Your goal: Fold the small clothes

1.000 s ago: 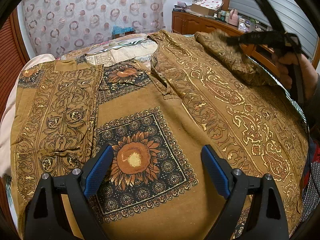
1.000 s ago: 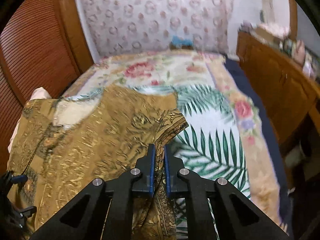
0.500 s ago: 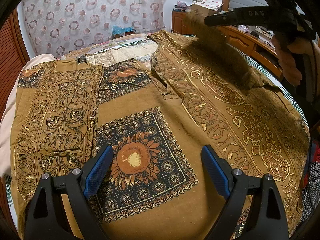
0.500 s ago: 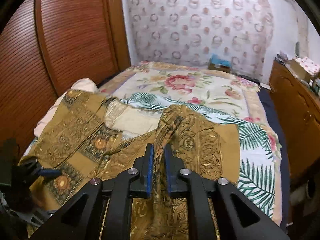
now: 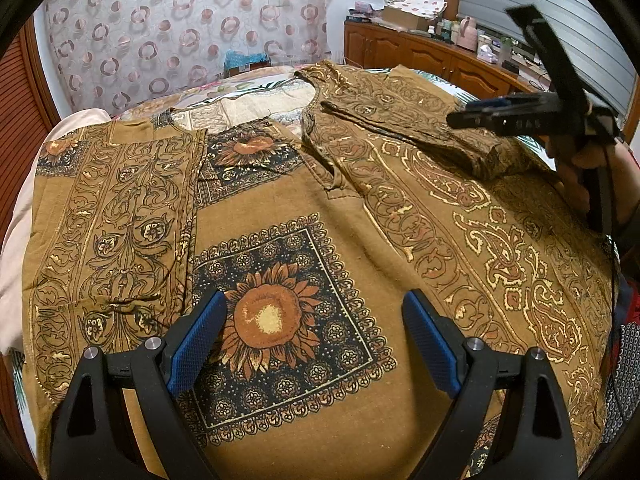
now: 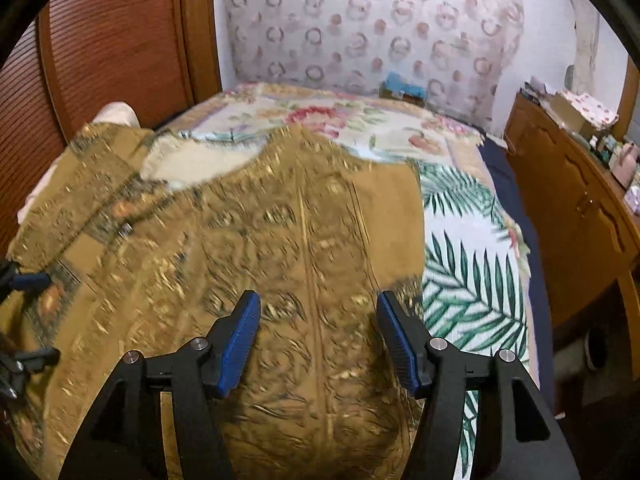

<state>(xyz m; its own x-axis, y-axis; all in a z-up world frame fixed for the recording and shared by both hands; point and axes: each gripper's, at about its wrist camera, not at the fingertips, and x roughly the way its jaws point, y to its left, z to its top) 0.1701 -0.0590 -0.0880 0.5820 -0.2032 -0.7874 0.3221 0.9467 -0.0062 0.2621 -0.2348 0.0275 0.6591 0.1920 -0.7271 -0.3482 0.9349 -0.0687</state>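
While your right gripper (image 6: 318, 340) opens off the sleeve (image 5: 420, 124), both sleeves look folded in; left gripper (image 5: 314, 338) wide apart, empty. Tunic (image 5: 304, 208) body fold's left imo.

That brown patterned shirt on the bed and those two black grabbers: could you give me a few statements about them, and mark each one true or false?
1. The brown shirt lies spread on a bedspread printed with flowers and green leaves. True.
2. The left gripper is clamped on the shirt's hem. False: its blue fingers stand wide apart over the sunflower print, pinching nothing.
3. Both sleeves lie folded onto the shirt's body. True.
4. The right gripper pinches the right sleeve. False: its jaws are opening, and the cloth lies below them, unpinched.
5. The wooden cabinet top is bare. False: boxes and bottles crowd it.
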